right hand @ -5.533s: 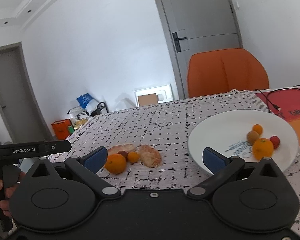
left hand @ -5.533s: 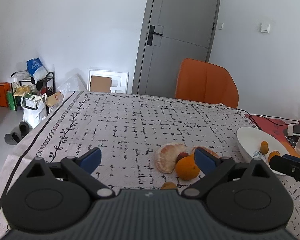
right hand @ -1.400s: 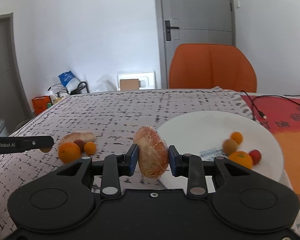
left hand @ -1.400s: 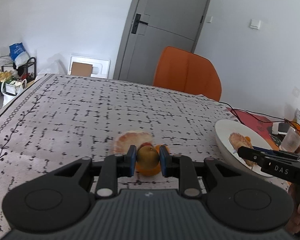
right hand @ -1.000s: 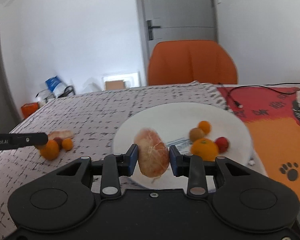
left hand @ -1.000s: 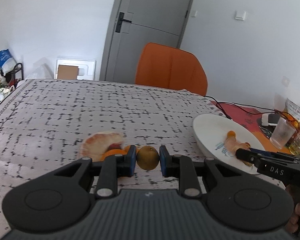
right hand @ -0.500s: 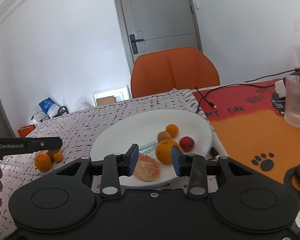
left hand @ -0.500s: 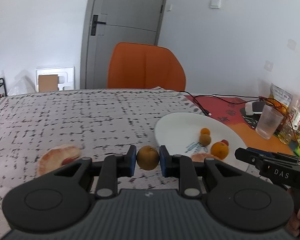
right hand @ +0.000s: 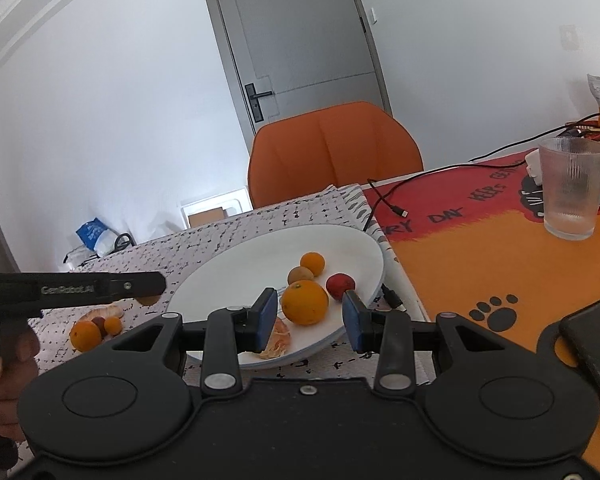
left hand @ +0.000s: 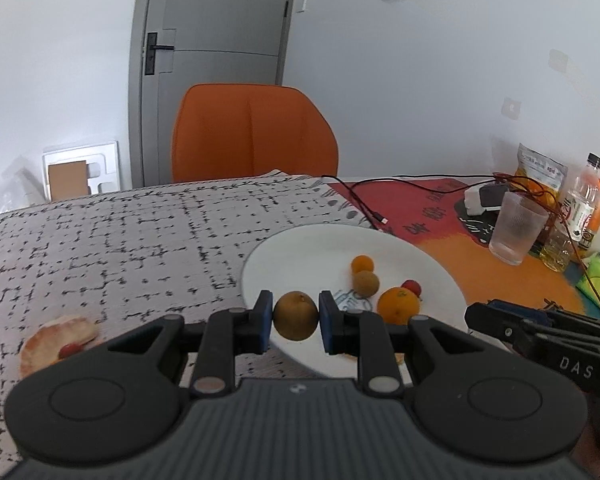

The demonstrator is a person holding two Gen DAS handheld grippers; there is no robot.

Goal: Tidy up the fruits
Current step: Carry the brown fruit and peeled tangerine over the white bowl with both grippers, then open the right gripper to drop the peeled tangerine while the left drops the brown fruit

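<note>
fruit (left hand: 295, 316) is clamped in your left claw (left hand: 292, 317) over the plate (left hand: 312, 248) rim; your right claw (right hand: 310, 317) hangs open, nothing in it, above the pomelo piece (right hand: 278, 340).

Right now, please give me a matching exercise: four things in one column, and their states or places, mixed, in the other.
1 left gripper
2 right gripper
3 glass
4 white plate

A stands on the orange mat
B jaws open, empty
C carries several fruits
D jaws shut on a brown fruit

Pairs: 1-D, 2-B, 3-A, 4-C
</note>
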